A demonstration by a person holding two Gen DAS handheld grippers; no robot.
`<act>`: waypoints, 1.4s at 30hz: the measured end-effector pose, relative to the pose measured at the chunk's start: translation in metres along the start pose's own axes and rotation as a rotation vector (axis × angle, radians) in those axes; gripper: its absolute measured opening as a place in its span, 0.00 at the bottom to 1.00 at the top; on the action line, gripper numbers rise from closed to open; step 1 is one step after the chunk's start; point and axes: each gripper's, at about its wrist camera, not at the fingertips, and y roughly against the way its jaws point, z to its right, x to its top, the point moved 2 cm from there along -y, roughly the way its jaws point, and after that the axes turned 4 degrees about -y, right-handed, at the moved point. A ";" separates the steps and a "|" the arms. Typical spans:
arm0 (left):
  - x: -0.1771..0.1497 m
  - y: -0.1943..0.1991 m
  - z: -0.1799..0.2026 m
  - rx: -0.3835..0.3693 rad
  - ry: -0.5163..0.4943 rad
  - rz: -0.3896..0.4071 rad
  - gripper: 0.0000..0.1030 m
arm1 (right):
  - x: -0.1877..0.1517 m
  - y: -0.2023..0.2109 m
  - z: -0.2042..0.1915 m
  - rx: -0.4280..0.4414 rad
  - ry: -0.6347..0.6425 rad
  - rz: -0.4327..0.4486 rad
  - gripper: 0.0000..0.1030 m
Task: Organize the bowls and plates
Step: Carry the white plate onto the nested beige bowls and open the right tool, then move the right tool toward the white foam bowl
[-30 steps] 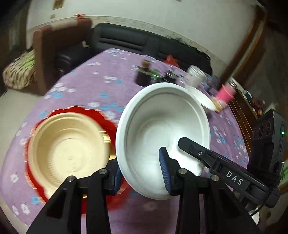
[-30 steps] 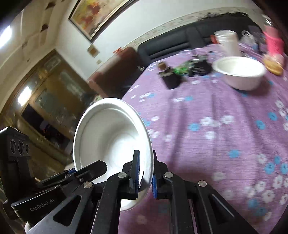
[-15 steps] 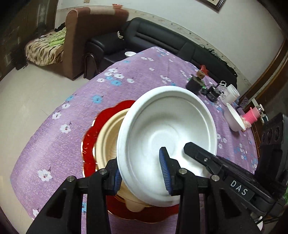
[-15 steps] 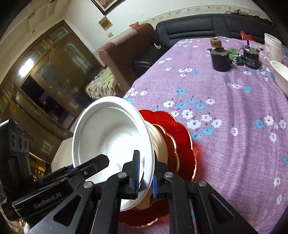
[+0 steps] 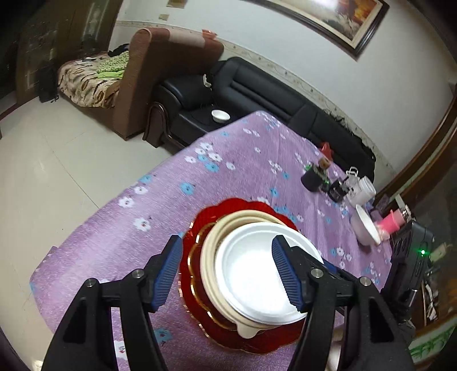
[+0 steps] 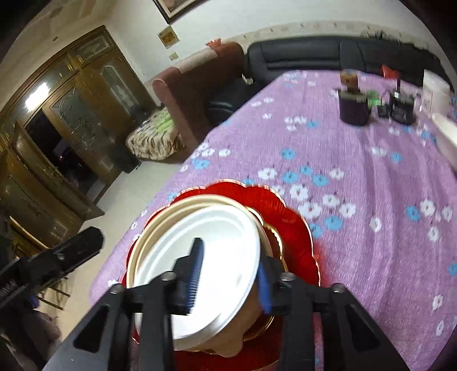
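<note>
Purple floral tablecloth (image 5: 234,159) covers the table. Far end – dark pot (image 5: 311,179), black box (image 5: 337,191), white cup (image 5: 365,189), pink cup (image 5: 392,224). Behind – black sofa (image 5: 274,105), brown armchair (image 5: 160,71), framed painting (image 5: 337,20). Wooden glass cabinet (image 6: 65,114) at left.

1. The round white foam bowl (image 5: 251,282) covers most of the cream plastic bowl (image 5: 210,248) beneath it; only a crescent of cream rim shows.
2. The scalloped red plate with gold trim (image 5: 200,228) is largely hidden under both bowls, and its near edge is cut by the left gripper's (image 5: 225,269) black arms.
3. In the right wrist view, the right gripper (image 6: 228,276) blocks the near side of the white bowl's rim.
4. The dark cylindrical containers (image 6: 354,110) on the purple flowered tablecloth (image 6: 371,185) are motion-blurred; any labels are unreadable.
5. A second white bowl (image 6: 445,134) is cut off by the picture's right edge.
</note>
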 end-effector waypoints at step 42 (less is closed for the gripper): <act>-0.036 0.010 0.098 -0.041 -0.202 -0.034 0.77 | -0.019 0.080 0.117 -0.156 -0.199 0.119 0.58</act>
